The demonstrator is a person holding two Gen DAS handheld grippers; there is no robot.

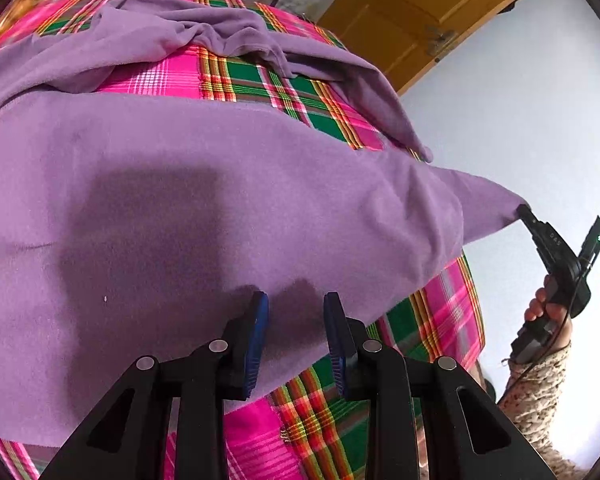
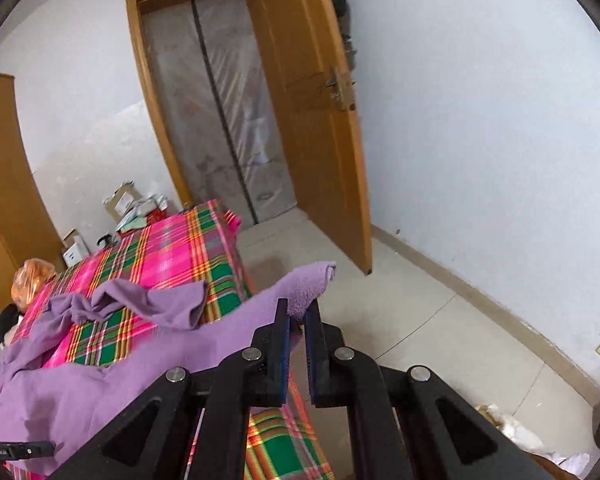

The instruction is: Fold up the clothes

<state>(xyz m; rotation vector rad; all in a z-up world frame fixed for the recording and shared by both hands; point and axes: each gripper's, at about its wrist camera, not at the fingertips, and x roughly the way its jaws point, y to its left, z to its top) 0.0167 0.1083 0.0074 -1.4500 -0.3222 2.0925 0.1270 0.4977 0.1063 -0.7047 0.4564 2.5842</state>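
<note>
A purple garment lies spread over a table covered with a pink and green plaid cloth. Its far part is bunched up in folds. My left gripper hovers open just over the garment's near edge, with nothing between its blue pads. My right gripper is shut on a corner of the purple garment and holds it out past the table's edge, so the cloth stretches taut. In the left wrist view the right gripper shows at the right, held by a hand.
An open wooden door and a doorway hung with plastic sheeting stand beyond the table. Boxes and an orange bag sit at the table's far end. Tiled floor runs to the right, bounded by a white wall.
</note>
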